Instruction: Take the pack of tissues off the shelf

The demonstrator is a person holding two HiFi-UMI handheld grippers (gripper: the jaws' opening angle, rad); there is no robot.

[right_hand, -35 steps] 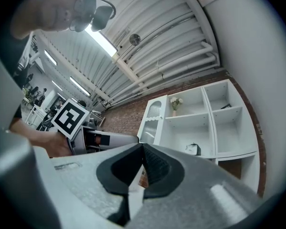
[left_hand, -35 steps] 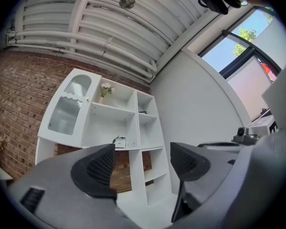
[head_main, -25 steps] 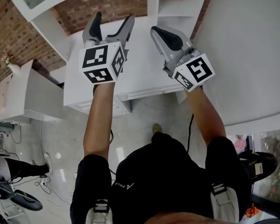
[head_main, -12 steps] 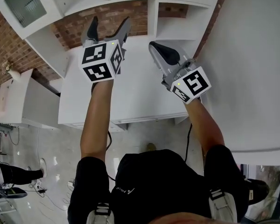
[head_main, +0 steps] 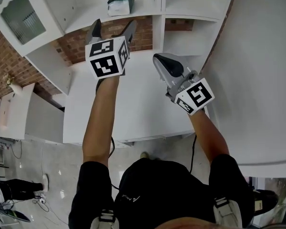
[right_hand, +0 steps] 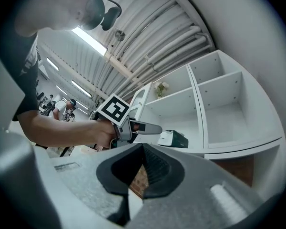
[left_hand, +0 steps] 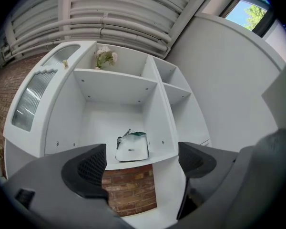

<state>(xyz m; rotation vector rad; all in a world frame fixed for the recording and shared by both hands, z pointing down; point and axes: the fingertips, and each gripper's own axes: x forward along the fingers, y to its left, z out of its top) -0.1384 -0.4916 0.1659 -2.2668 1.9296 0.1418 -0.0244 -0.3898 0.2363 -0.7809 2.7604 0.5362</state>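
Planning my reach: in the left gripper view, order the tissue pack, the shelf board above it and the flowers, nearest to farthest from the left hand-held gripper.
Left hand-held gripper: jaws opening, nothing between them.
1. White-and-green plastic pack of tissues, straight ahead, lower shelf.
2. White flat shelf board, above the pack.
3. Small pale flower bunch, topmost, upper left.

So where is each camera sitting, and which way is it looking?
Head view: on the person's head, looking steeply down at both arms, left tool, right tool and white shelf.
Left gripper view: on the left tool, facing the shelf between its opening, empty jaws.
Right gripper view: on the right tool, jaws together, looking across at the left tool and arm.
All three show the pack of tissues.
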